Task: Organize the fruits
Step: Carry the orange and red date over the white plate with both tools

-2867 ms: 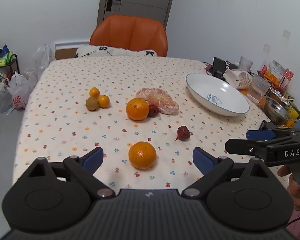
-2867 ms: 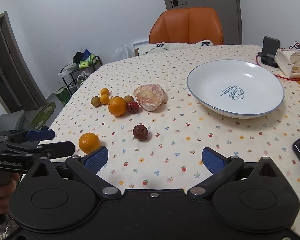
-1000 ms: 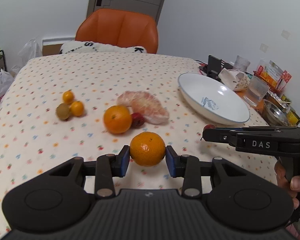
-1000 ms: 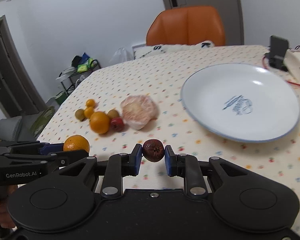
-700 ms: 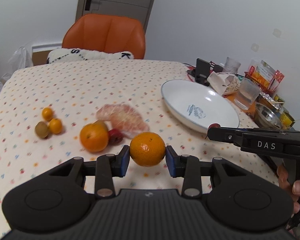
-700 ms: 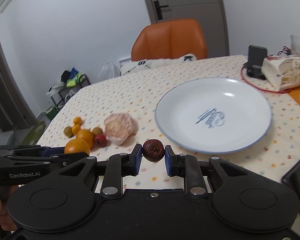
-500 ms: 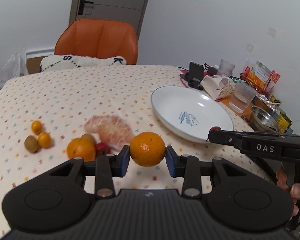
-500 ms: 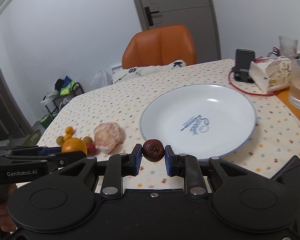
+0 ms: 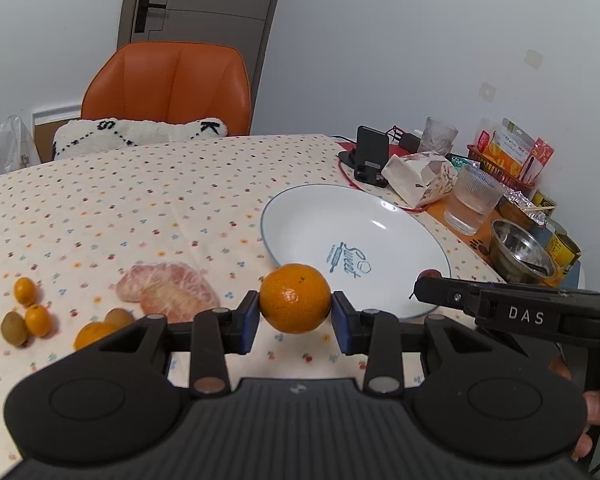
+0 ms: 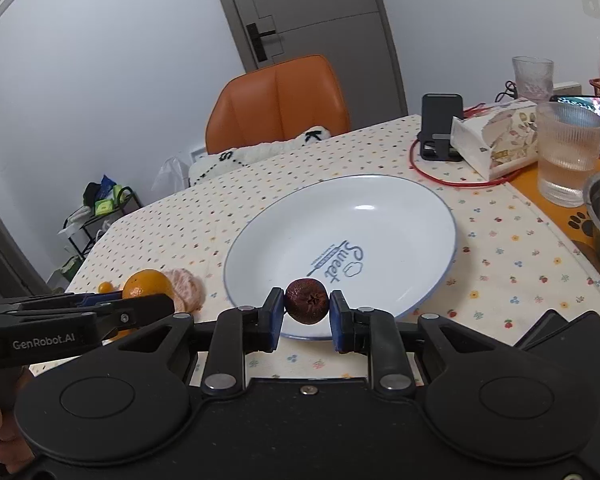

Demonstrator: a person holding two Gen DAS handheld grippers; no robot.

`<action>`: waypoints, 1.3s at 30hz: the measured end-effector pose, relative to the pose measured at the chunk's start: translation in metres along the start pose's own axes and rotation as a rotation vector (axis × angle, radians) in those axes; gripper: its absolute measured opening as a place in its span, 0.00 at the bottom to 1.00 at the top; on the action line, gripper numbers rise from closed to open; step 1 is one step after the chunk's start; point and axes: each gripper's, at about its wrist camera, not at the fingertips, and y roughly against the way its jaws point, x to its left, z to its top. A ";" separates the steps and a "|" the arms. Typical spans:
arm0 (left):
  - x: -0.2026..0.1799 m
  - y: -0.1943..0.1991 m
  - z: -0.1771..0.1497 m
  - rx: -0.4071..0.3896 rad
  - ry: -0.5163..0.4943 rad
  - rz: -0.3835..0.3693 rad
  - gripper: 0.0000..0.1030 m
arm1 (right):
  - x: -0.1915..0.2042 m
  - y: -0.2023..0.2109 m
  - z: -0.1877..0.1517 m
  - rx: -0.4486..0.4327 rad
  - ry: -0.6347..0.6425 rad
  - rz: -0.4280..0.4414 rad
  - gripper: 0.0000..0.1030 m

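At plate's near rim: both grippers were held above the bench.
Left gripper [image 9: 295, 316]: fingers clamped the orange [image 9: 294, 298].
Right gripper [image 10: 306, 318]: fingers clamped the dark red fruit [image 10: 306, 301], over the rim.
Plate [image 10: 380, 240]: bare inside.

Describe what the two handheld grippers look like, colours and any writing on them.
Both are matte black plastic. The left gripper has blue finger pads, round silver pivot pins and a ribbed top; its side reads GenRobot.AI in white. The right gripper looks the same, marked DAS. No cables or sleeves show.
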 end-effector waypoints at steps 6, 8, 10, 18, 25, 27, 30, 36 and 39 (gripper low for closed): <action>-0.009 -0.016 0.011 0.009 -0.013 -0.005 0.36 | -0.008 -0.007 0.003 -0.001 -0.019 -0.018 0.22; -0.012 -0.023 0.014 0.013 -0.017 -0.006 0.36 | -0.011 -0.010 0.004 0.000 -0.025 -0.021 0.22; -0.015 -0.030 0.016 0.019 -0.023 -0.010 0.36 | -0.012 -0.012 0.005 -0.002 -0.027 -0.028 0.22; -0.024 -0.060 0.022 0.055 -0.041 -0.010 0.36 | -0.022 -0.030 0.008 0.017 -0.035 -0.064 0.22; -0.031 -0.080 0.026 0.082 -0.065 -0.008 0.36 | -0.026 -0.039 0.010 0.035 -0.030 -0.067 0.23; -0.031 -0.084 0.026 0.089 -0.068 -0.008 0.36 | -0.027 -0.039 0.010 0.041 -0.033 -0.068 0.23; -0.032 -0.090 0.026 0.099 -0.075 -0.003 0.36 | -0.027 -0.036 0.010 0.035 -0.029 -0.069 0.28; -0.033 -0.094 0.026 0.108 -0.077 0.012 0.36 | -0.031 -0.030 0.010 0.027 -0.040 -0.065 0.28; -0.035 -0.089 0.027 0.083 -0.100 0.034 0.40 | -0.029 -0.026 0.008 0.026 -0.047 -0.061 0.28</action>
